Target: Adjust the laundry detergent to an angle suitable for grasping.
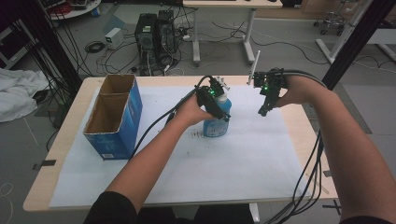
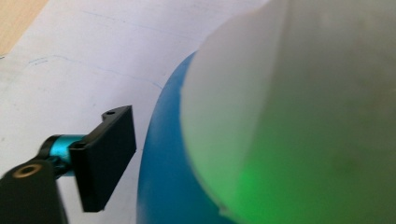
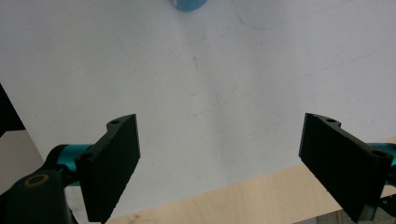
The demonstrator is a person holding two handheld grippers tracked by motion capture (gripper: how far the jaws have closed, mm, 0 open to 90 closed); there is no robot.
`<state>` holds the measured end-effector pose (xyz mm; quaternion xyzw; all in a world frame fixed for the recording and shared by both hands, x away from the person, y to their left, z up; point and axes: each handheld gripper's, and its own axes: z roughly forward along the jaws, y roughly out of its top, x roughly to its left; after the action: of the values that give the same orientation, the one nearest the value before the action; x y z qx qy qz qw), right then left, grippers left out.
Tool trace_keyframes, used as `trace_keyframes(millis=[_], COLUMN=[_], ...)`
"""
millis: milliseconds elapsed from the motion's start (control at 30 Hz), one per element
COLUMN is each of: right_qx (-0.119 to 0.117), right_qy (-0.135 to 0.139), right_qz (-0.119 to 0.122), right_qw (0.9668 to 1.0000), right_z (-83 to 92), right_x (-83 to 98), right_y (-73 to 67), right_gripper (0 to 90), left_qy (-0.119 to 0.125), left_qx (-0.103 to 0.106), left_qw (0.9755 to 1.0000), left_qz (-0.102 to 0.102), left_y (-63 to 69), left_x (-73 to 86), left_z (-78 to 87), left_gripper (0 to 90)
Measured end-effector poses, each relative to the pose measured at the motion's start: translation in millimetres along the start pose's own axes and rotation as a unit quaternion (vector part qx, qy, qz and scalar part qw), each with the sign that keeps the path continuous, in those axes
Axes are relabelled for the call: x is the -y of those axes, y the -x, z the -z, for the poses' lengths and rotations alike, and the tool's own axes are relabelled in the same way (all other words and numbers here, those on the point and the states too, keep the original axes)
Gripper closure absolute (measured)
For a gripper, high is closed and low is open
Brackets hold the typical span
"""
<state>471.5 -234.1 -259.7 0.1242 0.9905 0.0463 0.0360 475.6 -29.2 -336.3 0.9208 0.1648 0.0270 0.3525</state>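
Both forearms reach forward, the left gripper (image 1: 215,100) angled downward with one of its fingers (image 2: 105,156) visible, the right gripper (image 1: 266,108) pointing down, its fingers (image 3: 112,163) spread wide with nothing between them.

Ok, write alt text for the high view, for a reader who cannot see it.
A person's left gripper reaches around a blue plastic bottle with a white top standing mid-table on a white paper sheet, while the right gripper hovers open to its right, holding nothing. An open, blue cardboard box stands upright at the sheet's left edge.
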Motion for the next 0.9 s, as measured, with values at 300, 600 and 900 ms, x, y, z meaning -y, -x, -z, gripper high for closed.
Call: trace_keyframes(millis=[300,600,900], right_qx=[-0.001,-0.002,-0.001], right_qy=[0.001,-0.001,-0.002], right_qz=[0.0,-0.004,-0.004], right_qw=[1.0,1.0,1.0], right_z=[-0.8,-0.3,-0.4], right_x=[0.5,2.1,2.5], right_y=[0.8,1.2,0.8], right_gripper=[11.6,11.6,11.6], left_qy=[0.001,0.001,-0.002], left_qx=[-0.002,-0.001,-0.003], left_qw=[0.9999,0.9999,0.9998], left_qz=[-0.01,-0.01,-0.021], left_y=[0.1,0.6,3.7], left_x=[-0.2,0.8,0.3], left_z=[2.4,0.7,2.0], left_gripper=[23.5,28.7,37.5])
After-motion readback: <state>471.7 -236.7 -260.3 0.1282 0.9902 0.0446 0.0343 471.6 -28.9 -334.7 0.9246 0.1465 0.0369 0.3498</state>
